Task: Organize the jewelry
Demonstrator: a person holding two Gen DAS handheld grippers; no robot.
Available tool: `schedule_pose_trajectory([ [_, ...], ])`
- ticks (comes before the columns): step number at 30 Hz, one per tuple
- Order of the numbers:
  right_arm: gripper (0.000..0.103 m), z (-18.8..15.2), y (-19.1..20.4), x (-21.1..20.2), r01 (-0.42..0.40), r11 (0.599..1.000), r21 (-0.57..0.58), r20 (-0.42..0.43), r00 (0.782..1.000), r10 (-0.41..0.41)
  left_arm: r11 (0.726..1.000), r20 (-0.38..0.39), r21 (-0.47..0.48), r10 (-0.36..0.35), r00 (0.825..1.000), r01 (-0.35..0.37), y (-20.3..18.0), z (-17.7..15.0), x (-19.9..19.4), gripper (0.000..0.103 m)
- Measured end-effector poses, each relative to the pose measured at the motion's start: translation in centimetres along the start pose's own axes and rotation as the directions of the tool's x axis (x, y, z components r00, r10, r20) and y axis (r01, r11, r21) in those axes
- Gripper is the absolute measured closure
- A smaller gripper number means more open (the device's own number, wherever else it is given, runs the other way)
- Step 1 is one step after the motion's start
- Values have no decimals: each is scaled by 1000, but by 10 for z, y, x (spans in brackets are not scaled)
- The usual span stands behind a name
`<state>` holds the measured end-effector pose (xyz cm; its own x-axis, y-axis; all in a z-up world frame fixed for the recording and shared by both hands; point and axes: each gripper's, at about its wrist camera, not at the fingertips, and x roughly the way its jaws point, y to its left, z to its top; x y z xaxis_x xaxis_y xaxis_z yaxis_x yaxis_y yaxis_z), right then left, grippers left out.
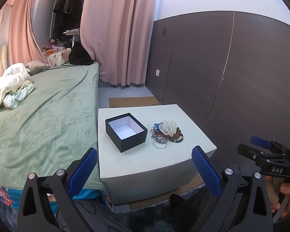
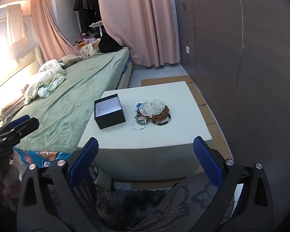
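While both grippers hang short of table [image 1: 125, 164], L gripper [image 1: 144, 171] & R gripper [image 2: 146, 161] fingers spread, empty. Jewelry pile [image 1: 167, 133] beside open box [image 1: 125, 131]. Take loose silver ring [image 1: 160, 142] first; pinch rim, lift slow.

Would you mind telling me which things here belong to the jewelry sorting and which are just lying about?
Job in hand:
- black box, open and empty
- jewelry pile of beaded bracelets, beside the box
- silver ring at the pile's front
- white table

Lying about:
- green bed
- crumpled bedding
- pink curtains
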<state>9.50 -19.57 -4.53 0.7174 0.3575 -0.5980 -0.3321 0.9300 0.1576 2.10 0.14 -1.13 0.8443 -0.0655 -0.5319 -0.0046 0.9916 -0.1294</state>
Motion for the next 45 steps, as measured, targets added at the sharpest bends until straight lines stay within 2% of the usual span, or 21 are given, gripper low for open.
schedule_pose_trajectory([
  [19, 5, 17, -49, 57, 30, 996, 85, -58, 998, -25, 998, -85, 15, -58, 995, 59, -3, 28, 80, 9],
  [28, 5, 31, -69, 90, -3, 990, 143, -89, 996, 16, 997, -130, 6, -80, 988, 82, 1, 36, 120, 18],
  [33, 18, 46, -79, 114, -61, 980, 190, -116, 990, 84, 995, -154, -10, -100, 983, 100, 2, 41, 142, 26],
  [38, 24, 65, -91, 133, -94, 965, 246, -126, 984, 128, 993, -170, -12, -119, 978, 119, -5, 49, 164, 28],
  [42, 33, 77, -105, 151, -126, 940, 317, -118, 978, 171, 989, -186, -17, -145, 972, 144, -14, 52, 183, 30],
  [45, 39, 72, -116, 169, -173, 916, 362, -100, 970, 222, 986, -205, -19, -165, 965, 165, -21, 54, 199, 33],
])
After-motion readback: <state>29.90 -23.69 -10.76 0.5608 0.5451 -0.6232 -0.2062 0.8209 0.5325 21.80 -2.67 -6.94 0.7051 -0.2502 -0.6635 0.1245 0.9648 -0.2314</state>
